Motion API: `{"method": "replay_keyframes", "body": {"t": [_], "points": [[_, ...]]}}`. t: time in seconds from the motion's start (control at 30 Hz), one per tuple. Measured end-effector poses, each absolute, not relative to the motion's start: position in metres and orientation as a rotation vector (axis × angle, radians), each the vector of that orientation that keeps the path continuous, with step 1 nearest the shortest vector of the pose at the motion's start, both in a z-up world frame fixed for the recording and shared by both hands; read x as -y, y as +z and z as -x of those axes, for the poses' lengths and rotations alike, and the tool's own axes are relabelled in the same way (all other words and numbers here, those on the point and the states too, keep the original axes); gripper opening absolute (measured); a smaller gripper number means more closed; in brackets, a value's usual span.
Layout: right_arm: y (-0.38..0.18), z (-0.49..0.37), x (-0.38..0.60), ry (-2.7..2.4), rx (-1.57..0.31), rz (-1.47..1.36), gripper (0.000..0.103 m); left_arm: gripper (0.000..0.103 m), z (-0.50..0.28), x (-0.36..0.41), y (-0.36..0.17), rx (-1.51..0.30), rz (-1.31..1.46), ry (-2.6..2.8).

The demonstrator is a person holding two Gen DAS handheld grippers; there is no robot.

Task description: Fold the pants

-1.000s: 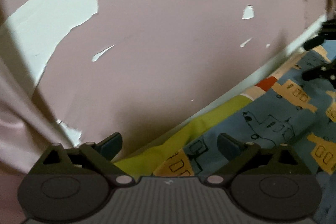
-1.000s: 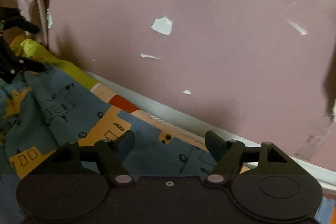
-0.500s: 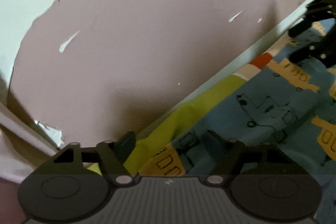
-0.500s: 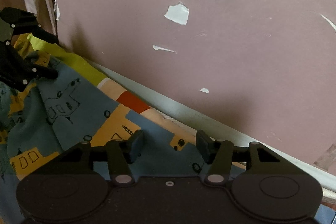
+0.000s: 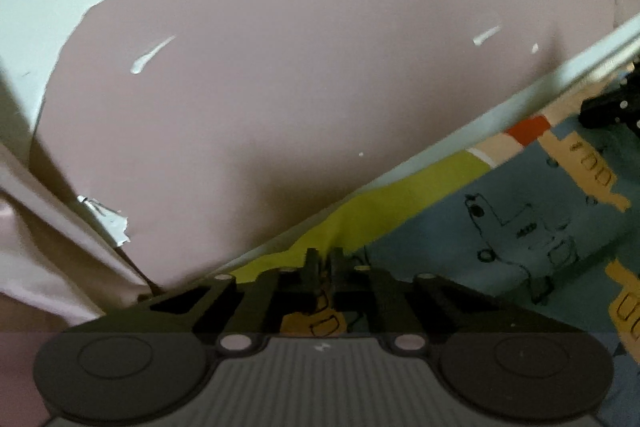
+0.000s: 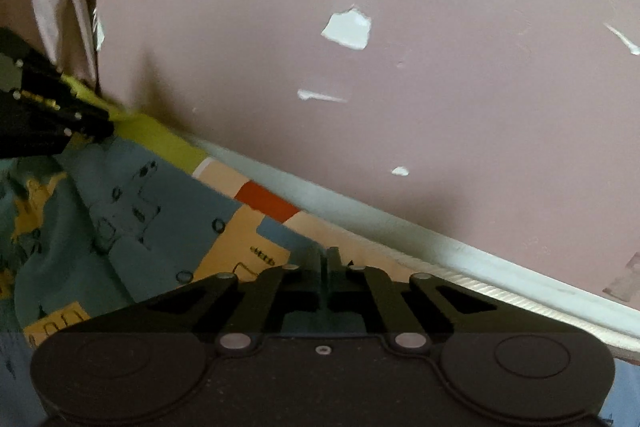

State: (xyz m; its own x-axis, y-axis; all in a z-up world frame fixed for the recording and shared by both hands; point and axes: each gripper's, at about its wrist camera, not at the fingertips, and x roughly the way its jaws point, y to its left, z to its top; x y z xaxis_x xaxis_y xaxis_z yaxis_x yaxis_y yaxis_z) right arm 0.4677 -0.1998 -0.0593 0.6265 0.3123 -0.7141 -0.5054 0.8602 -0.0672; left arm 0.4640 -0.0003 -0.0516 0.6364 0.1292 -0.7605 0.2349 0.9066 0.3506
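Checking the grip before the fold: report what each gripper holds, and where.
Left gripper pinches the pants at the edge near the yellow-green band; right gripper pinches their far edge.

left claw (image 5: 325, 259) clamped, right claw (image 6: 327, 259) clamped

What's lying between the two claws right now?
Only a stretch of the printed pants, running from the left claw to the right claw, as the right wrist view shows.
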Motion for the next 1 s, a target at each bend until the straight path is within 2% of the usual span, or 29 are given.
{"method": "replay_keyframes", "body": {"t": [0.27,0.37,0.43,0.47,0.53,0.57,0.6,0.63,0.7,0.73,0.8,0.87,0.97,1.0], "points": [[-0.047,-0.470,0.207,0.450,-0.693,0.237,0.000,0.000,-0.459,-0.009,-0.043,-0.816,-0.381,-0.011],[-0.049,-0.472,0.208,0.449,-0.699,0.228,0.000,0.000,-0.462,-0.017,-0.043,-0.855,-0.320,-0.087],[-0.051,-0.470,0.207,0.452,-0.704,0.230,0.000,0.004,-0.460,-0.030,-0.042,-0.846,-0.303,-0.125],[-0.051,-0.470,0.206,0.453,-0.708,0.229,0.000,0.008,-0.460,-0.034,-0.042,-0.846,-0.296,-0.141],[-0.054,-0.471,0.206,0.462,-0.721,0.221,0.000,0.037,-0.460,-0.041,-0.043,-0.854,-0.288,-0.177],[-0.054,-0.471,0.208,0.467,-0.725,0.218,0.002,0.061,-0.459,-0.044,-0.044,-0.841,-0.300,-0.189],[-0.055,-0.471,0.209,0.469,-0.724,0.215,0.007,0.071,-0.454,-0.048,-0.043,-0.826,-0.320,-0.191],[-0.054,-0.471,0.210,0.472,-0.726,0.202,0.013,0.072,-0.452,-0.048,-0.044,-0.810,-0.346,-0.194],[-0.054,-0.473,0.214,0.482,-0.738,0.152,0.032,0.075,-0.450,-0.047,-0.046,-0.814,-0.383,-0.220],[-0.054,-0.473,0.217,0.481,-0.733,0.136,0.035,0.076,-0.452,-0.046,-0.047,-0.827,-0.391,-0.230],[-0.056,-0.476,0.220,0.489,-0.747,0.106,0.050,0.077,-0.455,-0.042,-0.051,-0.852,-0.399,-0.235],[-0.059,-0.478,0.220,0.495,-0.765,0.091,0.056,0.077,-0.457,-0.041,-0.054,-0.867,-0.395,-0.242],[-0.067,-0.478,0.213,0.500,-0.807,0.124,0.057,0.075,-0.459,-0.040,-0.053,-0.883,-0.406,-0.268],[-0.069,-0.478,0.211,0.498,-0.809,0.138,0.057,0.064,-0.463,-0.044,-0.056,-0.889,-0.405,-0.273]]}}
